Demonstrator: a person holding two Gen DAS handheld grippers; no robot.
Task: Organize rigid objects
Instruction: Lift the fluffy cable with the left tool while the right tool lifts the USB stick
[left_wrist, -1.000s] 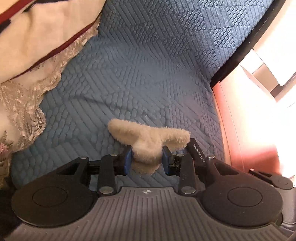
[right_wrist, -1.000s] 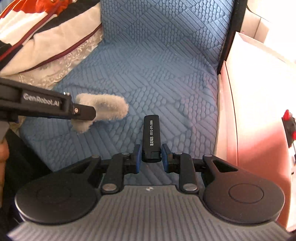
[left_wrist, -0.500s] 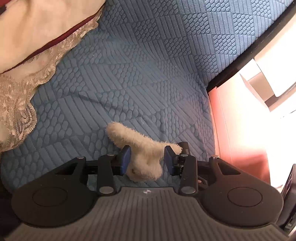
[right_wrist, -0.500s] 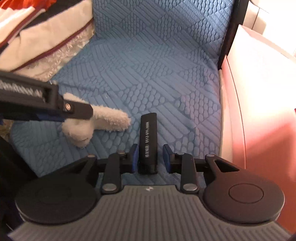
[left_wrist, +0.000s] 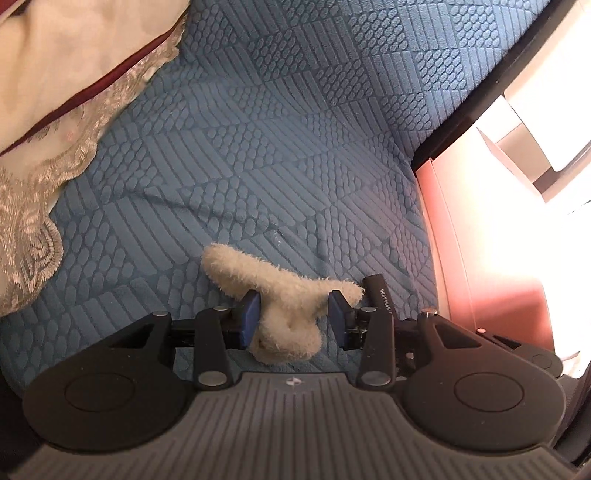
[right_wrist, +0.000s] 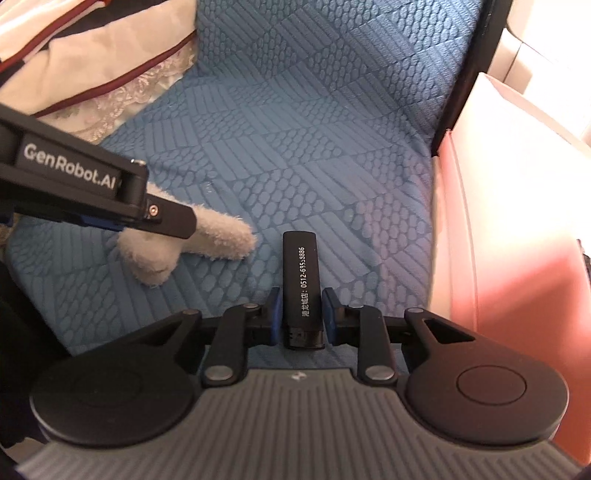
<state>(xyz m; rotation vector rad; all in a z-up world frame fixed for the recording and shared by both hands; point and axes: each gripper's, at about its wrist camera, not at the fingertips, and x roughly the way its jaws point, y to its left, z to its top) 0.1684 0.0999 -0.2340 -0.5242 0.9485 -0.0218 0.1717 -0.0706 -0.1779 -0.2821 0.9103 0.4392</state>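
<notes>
Black lighter (right_wrist: 301, 284) between parted right fingers (right_wrist: 274, 314), fluffy toy (left_wrist: 284, 314) between parted left fingers (left_wrist: 249, 317), blue quilted cover (left_wrist: 277, 147).

The left wrist view sits just behind the left gripper (left_wrist: 291, 317) and looks forward and down along its fingers, close over the blue quilted cover (left_wrist: 280, 155), with a lace-edged cloth (left_wrist: 48, 177) at upper left and a pink panel (left_wrist: 491, 251) at right. The right wrist view looks the same way from behind the right gripper (right_wrist: 301, 314), equally near, set slightly to the right. Both views share the cover, the fluffy cream toy (left_wrist: 284, 310) (right_wrist: 218, 240), the black stick (left_wrist: 380, 295) (right_wrist: 301, 280), cloth and panel; the right view also takes in the left gripper from its side.
</notes>
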